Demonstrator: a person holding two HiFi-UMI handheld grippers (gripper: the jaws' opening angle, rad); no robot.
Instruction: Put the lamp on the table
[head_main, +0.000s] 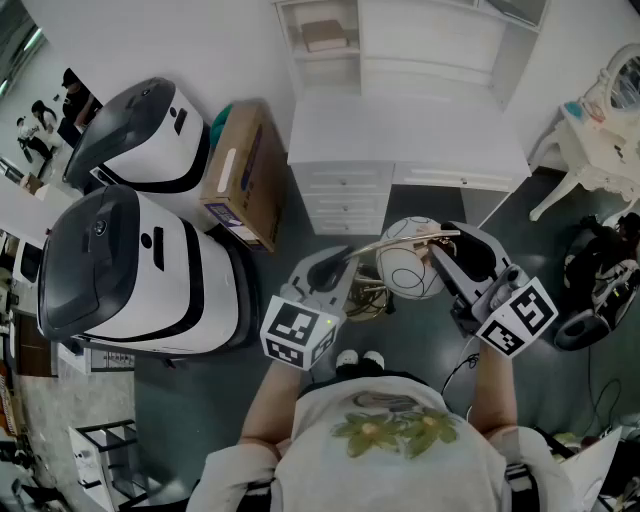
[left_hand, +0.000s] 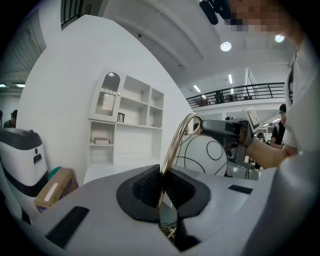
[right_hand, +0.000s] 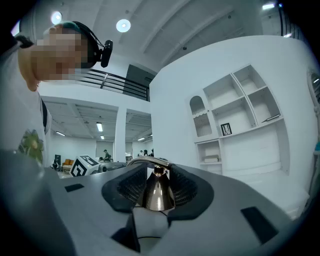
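Before a white desk, left gripper pinches the lamp by its brass arc, right gripper clamps its cone.

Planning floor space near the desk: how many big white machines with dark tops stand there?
2. One machine stands far left beside the cardboard box; the other machine stands closer to the camera, just below it. Others may be out of frame.

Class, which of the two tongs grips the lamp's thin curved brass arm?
The left tongs; the right tongs clamp the lamp's metal cone instead.
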